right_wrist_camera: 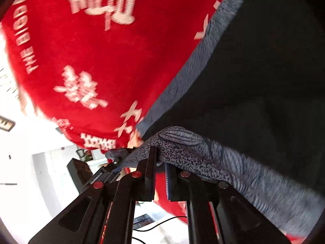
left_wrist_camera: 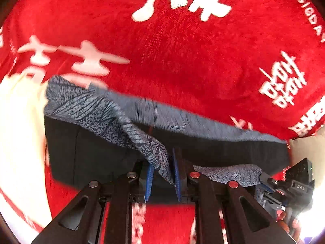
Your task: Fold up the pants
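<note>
The pants (left_wrist_camera: pixel 105 111) are blue-grey with a dark leaf print and a black inner side (left_wrist_camera: pixel 223 148). They hang lifted above a red blanket (left_wrist_camera: pixel 182 61) with white characters. My left gripper (left_wrist_camera: pixel 162 162) is shut on a twisted fold of the pants' edge. My right gripper (right_wrist_camera: pixel 161 154) is shut on another part of the printed edge (right_wrist_camera: pixel 182 142), with the black side (right_wrist_camera: pixel 264 81) spread to the right. The right gripper also shows in the left wrist view (left_wrist_camera: pixel 270 181), holding the same edge.
The red blanket (right_wrist_camera: pixel 91 50) covers the surface under both grippers. A pale cream area (left_wrist_camera: pixel 18 142) lies at the left. A white room with a black device (right_wrist_camera: pixel 79 170) and a cable (right_wrist_camera: pixel 158 225) shows beyond the blanket's edge.
</note>
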A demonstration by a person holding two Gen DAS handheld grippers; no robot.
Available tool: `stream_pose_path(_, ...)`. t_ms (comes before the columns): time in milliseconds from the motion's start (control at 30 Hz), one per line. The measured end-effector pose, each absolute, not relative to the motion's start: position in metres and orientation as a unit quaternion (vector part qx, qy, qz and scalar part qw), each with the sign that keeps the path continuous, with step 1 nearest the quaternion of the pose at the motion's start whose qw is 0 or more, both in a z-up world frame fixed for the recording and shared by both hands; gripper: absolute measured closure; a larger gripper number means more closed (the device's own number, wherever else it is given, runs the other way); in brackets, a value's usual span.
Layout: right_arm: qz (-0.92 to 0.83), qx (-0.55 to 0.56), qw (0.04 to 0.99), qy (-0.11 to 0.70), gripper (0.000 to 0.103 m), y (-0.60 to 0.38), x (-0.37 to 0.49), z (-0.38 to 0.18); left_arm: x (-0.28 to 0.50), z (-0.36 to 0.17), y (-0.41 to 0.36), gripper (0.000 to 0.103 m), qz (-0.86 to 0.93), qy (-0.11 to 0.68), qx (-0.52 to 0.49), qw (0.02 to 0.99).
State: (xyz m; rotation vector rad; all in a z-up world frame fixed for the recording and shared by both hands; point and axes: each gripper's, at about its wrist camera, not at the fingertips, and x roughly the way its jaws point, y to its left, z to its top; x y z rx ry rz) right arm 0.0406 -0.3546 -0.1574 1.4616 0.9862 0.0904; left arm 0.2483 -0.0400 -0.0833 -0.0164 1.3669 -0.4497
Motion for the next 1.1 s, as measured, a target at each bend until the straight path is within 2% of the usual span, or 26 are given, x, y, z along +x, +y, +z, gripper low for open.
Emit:
stream_pose_path(67, 0.029, 0.626, 0.636, 0.449, 0.095, -0.362, 0.065, -0.169, 0.267, -0.098, -0.052, 0.080, -0.197, 0.631, 0.010, 0.751)
stream_pose_path(100, 0.022, 0.616, 0.639, 0.461, 0.095, -0.366, 0.076, -0.176, 0.276, -0.107, -0.057, 0.074, -0.191, 0.632, 0.019, 0.751)
stream_pose_path(200, 0.001, 0.600, 0.632, 0.490, 0.094, -0.372, 0.100, -0.199, 0.293, -0.129, -0.062, 0.038, -0.162, 0.632, 0.050, 0.756)
stream_pose_path(300, -0.018, 0.589, 0.628, 0.509, 0.094, -0.374, 0.113, -0.213, 0.305, -0.144, -0.056, 0.038, -0.136, 0.645, 0.081, 0.747)
stream_pose_path(367, -0.026, 0.588, 0.623, 0.516, 0.089, -0.373, 0.116, -0.209, 0.307, -0.140, -0.045, 0.038, -0.130, 0.650, 0.084, 0.744)
stream_pose_path(400, -0.025, 0.581, 0.629, 0.515, 0.075, -0.371, 0.117, -0.200, 0.305, -0.135, -0.041, 0.038, -0.130, 0.645, 0.090, 0.748)
stream_pose_path(433, -0.023, 0.568, 0.643, 0.514, 0.051, -0.369, 0.119, -0.187, 0.301, -0.129, -0.038, 0.038, -0.133, 0.638, 0.101, 0.752)
stream_pose_path(500, -0.027, 0.526, 0.680, 0.510, 0.021, -0.361, 0.120, -0.156, 0.287, -0.119, -0.034, 0.038, -0.144, 0.629, 0.126, 0.754)
stream_pose_path(600, -0.009, 0.473, 0.719, 0.509, 0.020, -0.337, 0.120, -0.119, 0.266, -0.124, -0.039, 0.038, -0.157, 0.627, 0.163, 0.745)
stream_pose_path(700, 0.016, 0.466, 0.702, 0.538, 0.021, -0.309, 0.124, -0.127, 0.256, -0.146, -0.052, 0.038, -0.148, 0.632, 0.192, 0.736)
stream_pose_path(767, -0.009, 0.442, 0.689, 0.575, 0.030, -0.299, 0.129, -0.147, 0.255, -0.150, -0.060, 0.027, -0.134, 0.611, 0.208, 0.752)
stream_pose_path(800, -0.025, 0.435, 0.678, 0.592, 0.042, -0.293, 0.132, -0.161, 0.255, -0.151, -0.062, 0.016, -0.130, 0.601, 0.215, 0.758)
stream_pose_path(833, -0.039, 0.427, 0.672, 0.603, 0.053, -0.290, 0.133, -0.171, 0.253, -0.152, -0.064, 0.010, -0.129, 0.596, 0.220, 0.762)
stream_pose_path(867, -0.058, 0.411, 0.672, 0.613, 0.057, -0.288, 0.135, -0.182, 0.255, -0.155, -0.064, 0.008, -0.127, 0.595, 0.222, 0.762)
stream_pose_path(900, -0.067, 0.404, 0.676, 0.613, 0.063, -0.287, 0.135, -0.186, 0.257, -0.158, -0.063, 0.000, -0.123, 0.596, 0.223, 0.762)
stream_pose_path(1100, -0.118, 0.372, 0.719, 0.575, 0.064, -0.302, 0.149, -0.168, 0.263, -0.163, -0.064, 0.000, -0.119, 0.609, 0.219, 0.753)
